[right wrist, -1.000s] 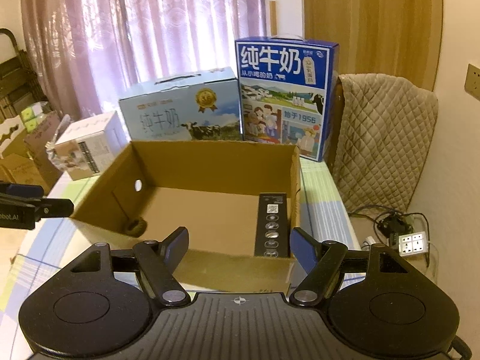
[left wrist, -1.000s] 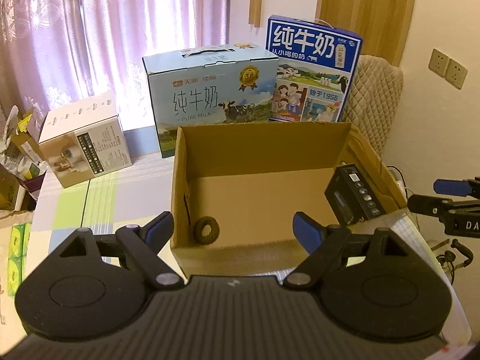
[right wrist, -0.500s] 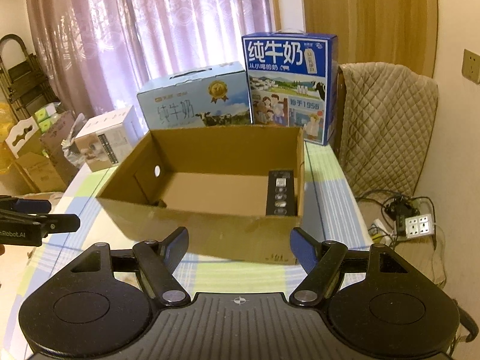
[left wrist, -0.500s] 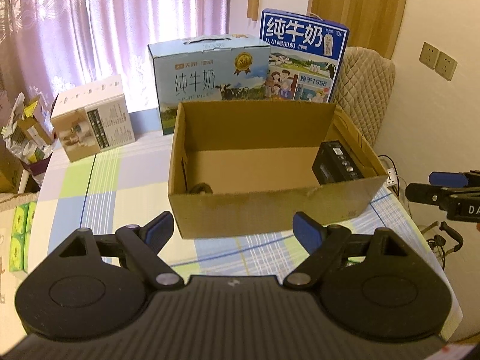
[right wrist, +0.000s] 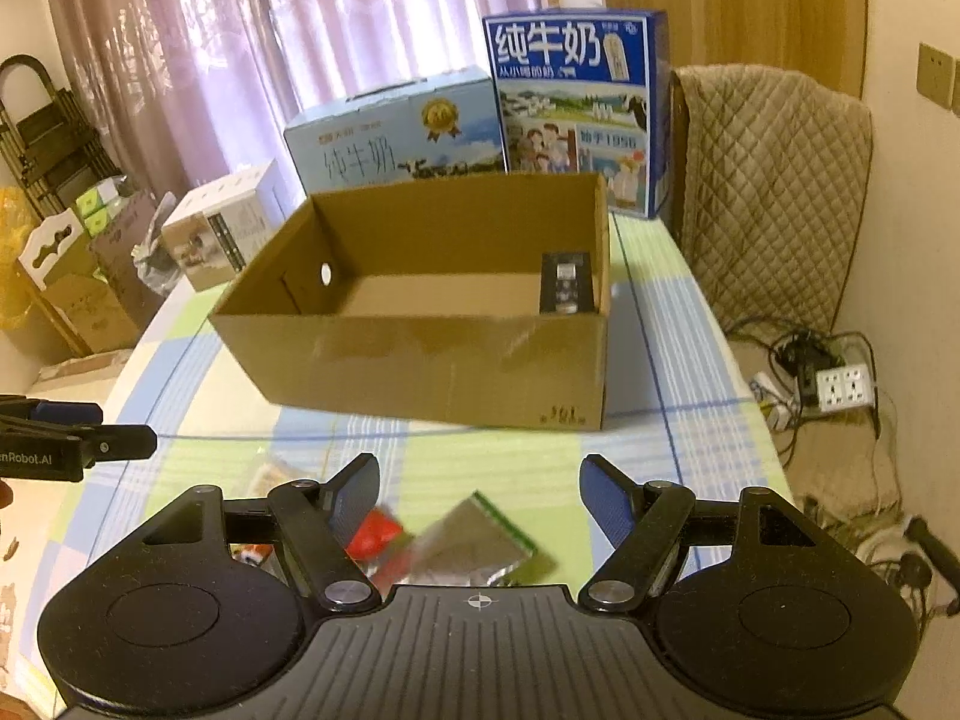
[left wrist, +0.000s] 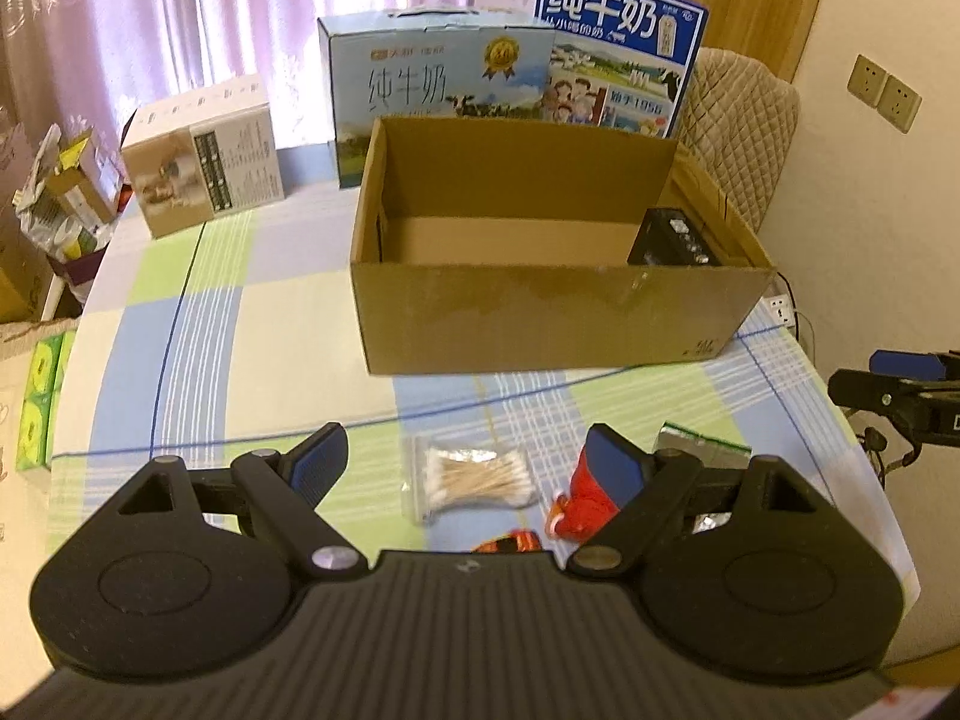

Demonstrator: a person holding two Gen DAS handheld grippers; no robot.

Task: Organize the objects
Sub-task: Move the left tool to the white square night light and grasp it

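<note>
I am holding the left gripper [left wrist: 468, 465] spread wide above the near edge of the checked table [left wrist: 240, 324], with nothing between its fingers. To its far left a white carton [left wrist: 204, 153] is sitting near the table's back corner. Below and just ahead of the left gripper, a clear bag of cotton swabs [left wrist: 474, 480] is lying flat on the cloth, and just to its right a red packet [left wrist: 579, 507] is peeking out behind the right finger, with a silver foil pouch [left wrist: 702, 447] beside that. Farther back, the open cardboard box [left wrist: 552, 324] is standing in the middle of the table, with a black device [left wrist: 675, 237] leaning against its right inner wall. I am keeping the right gripper [right wrist: 480, 495] wide apart too, holding nothing, hovering over the red packet [right wrist: 375, 537] and the silver foil pouch [right wrist: 474, 543]. Two milk cartons [right wrist: 576, 108] are standing behind the box.
</note>
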